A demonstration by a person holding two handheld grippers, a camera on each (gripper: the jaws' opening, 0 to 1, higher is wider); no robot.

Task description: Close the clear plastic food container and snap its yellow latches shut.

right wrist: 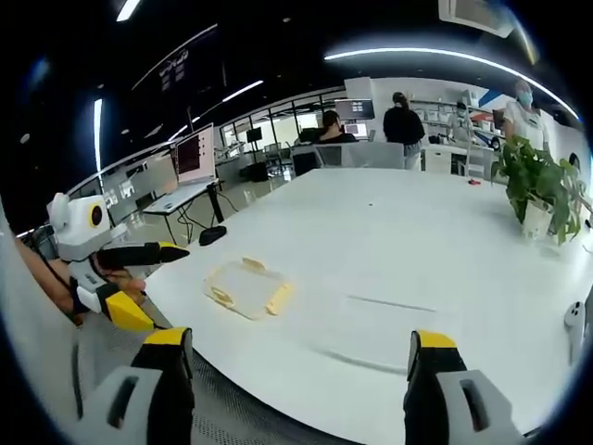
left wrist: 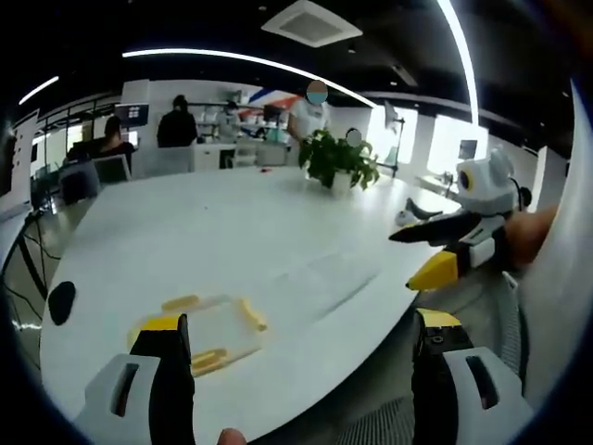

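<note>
Plainly, with both the left gripper and right gripper spread and empty, the clear food container, at eleven o'clock of the right gripper on the white table, could skid under an off-centre push on its yellow latches.

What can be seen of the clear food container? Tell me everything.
The container is a low, clear plastic box, so see-through that the white table shows through it. Yellow latches sit along its sides, splayed outward rather than snapped down. It lies flat near the table's edge, with nothing touching it. In the left gripper view it sits just beyond the left gripper, whose jaws stand wide apart. Whether a lid is on cannot be told.
</note>
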